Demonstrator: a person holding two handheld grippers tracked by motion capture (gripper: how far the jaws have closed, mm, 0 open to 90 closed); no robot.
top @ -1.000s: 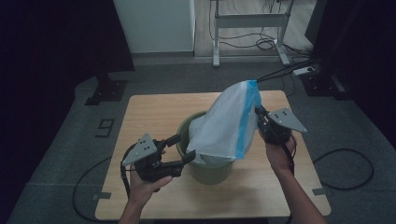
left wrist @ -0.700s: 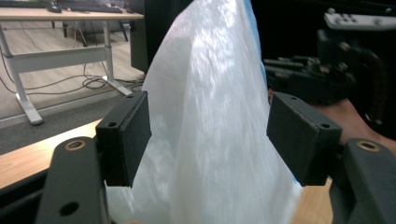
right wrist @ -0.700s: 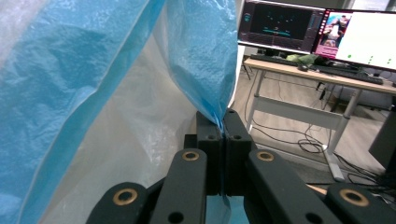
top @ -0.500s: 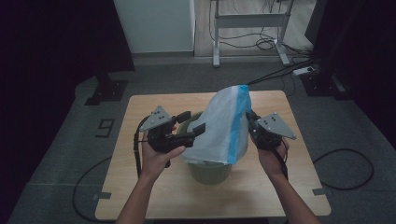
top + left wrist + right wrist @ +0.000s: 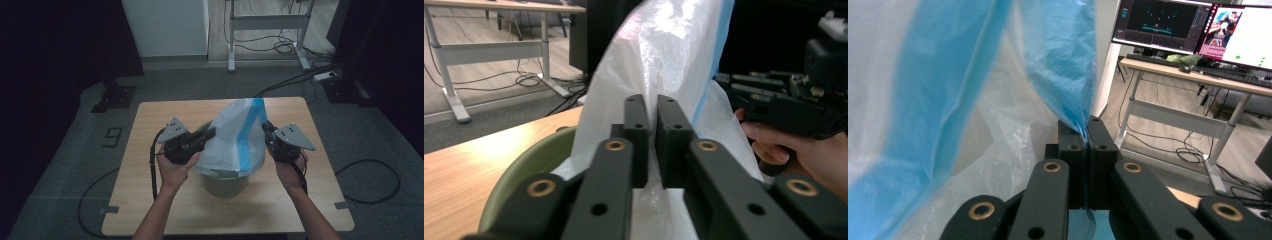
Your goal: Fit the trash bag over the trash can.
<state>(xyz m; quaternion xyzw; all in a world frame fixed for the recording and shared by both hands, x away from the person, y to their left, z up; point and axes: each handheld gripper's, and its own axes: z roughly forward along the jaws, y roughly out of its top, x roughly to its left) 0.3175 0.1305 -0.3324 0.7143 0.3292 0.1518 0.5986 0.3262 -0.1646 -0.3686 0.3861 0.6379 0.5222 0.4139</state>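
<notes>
Plastic bag [image 5: 235,137] is pinched on both sides, between left gripper [image 5: 209,135] and right gripper [image 5: 266,131], above the green bucket [image 5: 225,183]; the left jaws have just closed.

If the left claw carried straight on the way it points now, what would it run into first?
The left claw, which has just been closing, already pinches the white bag. Pushed on, it would press further into that bag, and beyond it probably meet the right claw opposite, though the depth is hard to judge.
</notes>
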